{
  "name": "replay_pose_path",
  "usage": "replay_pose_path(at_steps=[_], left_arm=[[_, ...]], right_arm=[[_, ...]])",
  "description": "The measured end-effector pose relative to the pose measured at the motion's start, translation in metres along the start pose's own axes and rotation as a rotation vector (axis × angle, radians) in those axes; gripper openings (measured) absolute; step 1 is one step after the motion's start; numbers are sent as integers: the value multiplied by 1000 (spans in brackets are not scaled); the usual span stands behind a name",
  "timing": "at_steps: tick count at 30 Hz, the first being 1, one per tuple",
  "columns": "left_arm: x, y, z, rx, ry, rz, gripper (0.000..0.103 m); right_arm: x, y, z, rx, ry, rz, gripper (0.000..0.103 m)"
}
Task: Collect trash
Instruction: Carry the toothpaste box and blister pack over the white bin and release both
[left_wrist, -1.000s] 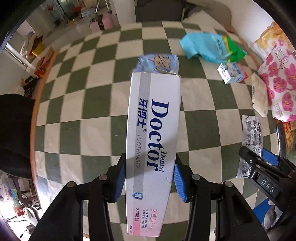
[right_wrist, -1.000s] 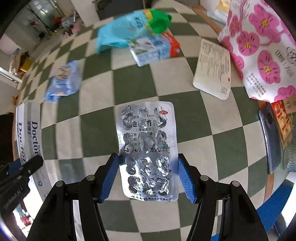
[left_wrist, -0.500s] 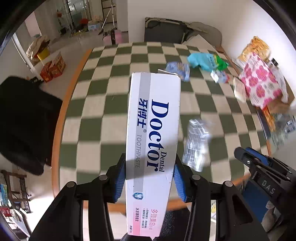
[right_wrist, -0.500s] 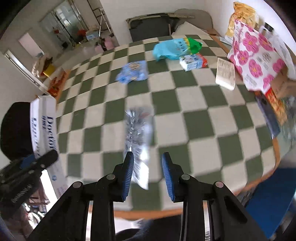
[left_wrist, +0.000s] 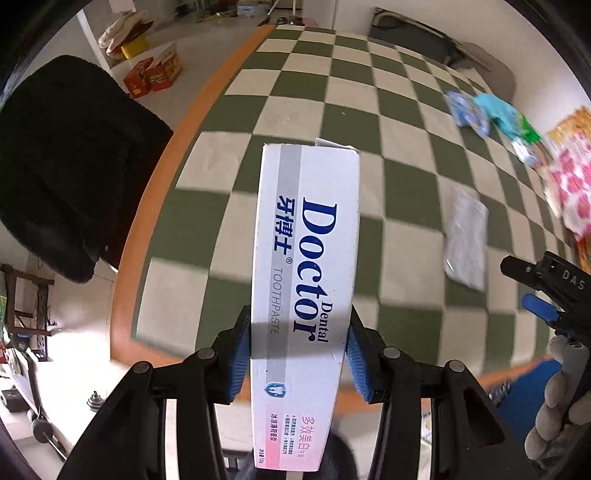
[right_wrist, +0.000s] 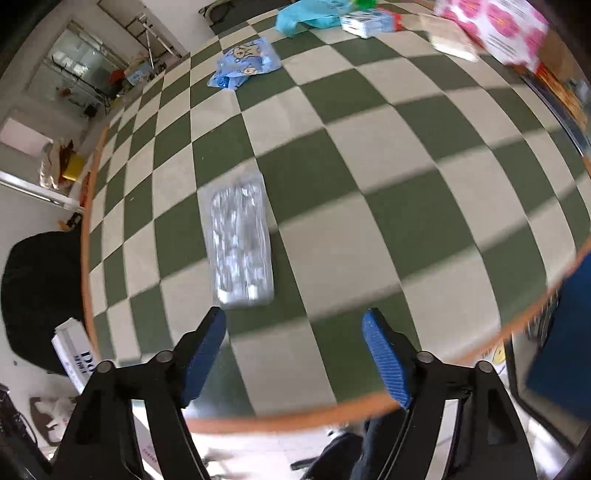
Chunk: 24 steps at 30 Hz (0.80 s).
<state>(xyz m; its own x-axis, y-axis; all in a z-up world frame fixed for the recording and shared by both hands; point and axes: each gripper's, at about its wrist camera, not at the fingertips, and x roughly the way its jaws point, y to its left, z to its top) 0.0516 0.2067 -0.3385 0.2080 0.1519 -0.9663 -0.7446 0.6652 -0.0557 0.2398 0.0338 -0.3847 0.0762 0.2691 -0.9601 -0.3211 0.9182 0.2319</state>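
A second ago my right gripper (right_wrist: 293, 354) was clamped on the blister pack (right_wrist: 241, 242); now its blue pads stand wide apart with nothing between them, and the pack lies flat on the checkered tablecloth (right_wrist: 369, 155), just ahead of the left pad. It is a silvery foil sheet, crinkled, its pockets looking pressed out, and motion blur hides the print. From the left wrist view the same pack (left_wrist: 465, 236) shows as a grey smear on the cloth, well to the right of the toothpaste box (left_wrist: 306, 280).

My left gripper (left_wrist: 298, 352) grips that box across its width, both pads pressed to its long sides. The box is white with a grey stripe, dark blue "Dental Doctor" lettering and a pink band at its near end; its far end juts out above the table.

Farther off on the cloth lie a blue printed wrapper (right_wrist: 245, 62), a teal bag (right_wrist: 314, 14) and a small carton (right_wrist: 369, 23). A black chair (left_wrist: 70, 162) stands beside the table's orange rim.
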Motion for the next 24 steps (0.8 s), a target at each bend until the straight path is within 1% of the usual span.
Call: replay_pose_path(at_steps=[3, 5, 6, 7, 8, 9, 10, 11, 12, 13, 14, 15, 17, 21, 24], left_arm=[[27, 0, 23, -5, 7, 19, 43], [37, 2, 31, -7, 5, 33, 43], [40, 4, 34, -8, 2, 37, 43], [42, 5, 35, -9, 1, 41, 42], [45, 7, 36, -11, 1, 44, 42], [46, 8, 36, -14, 4, 46, 42], [47, 9, 35, -18, 5, 47, 42], [46, 10, 33, -18, 3, 47, 42], [44, 10, 32, -16, 1, 50, 42], [42, 11, 30, -17, 0, 48, 42], [40, 12, 28, -19, 2, 39, 42], [36, 12, 26, -18, -1, 34, 42], [28, 11, 23, -5, -17, 30, 42], [1, 11, 10, 11, -53, -8, 42], [-24, 15, -15, 21, -69, -52, 42]], right_arm=[[34, 18, 25, -17, 27, -31, 83], [52, 30, 36, -36, 31, -48, 83], [58, 38, 39, -55, 22, -61, 94], [65, 51, 40, -102, 11, -104, 97], [69, 59, 40, -133, 12, -154, 96], [76, 71, 35, -189, 13, -232, 96], [75, 77, 31, -218, -17, -236, 87], [71, 83, 27, -245, -31, -230, 80], [68, 88, 23, -265, -35, -218, 63], [64, 94, 18, -291, -41, -216, 34], [63, 98, 15, -309, -40, -219, 16], [62, 101, 11, -325, -29, -216, 8], [57, 100, 3, -335, -18, -163, 8], [29, 92, -16, -344, -50, -61, 8], [3, 79, -39, -333, -58, 34, 8]])
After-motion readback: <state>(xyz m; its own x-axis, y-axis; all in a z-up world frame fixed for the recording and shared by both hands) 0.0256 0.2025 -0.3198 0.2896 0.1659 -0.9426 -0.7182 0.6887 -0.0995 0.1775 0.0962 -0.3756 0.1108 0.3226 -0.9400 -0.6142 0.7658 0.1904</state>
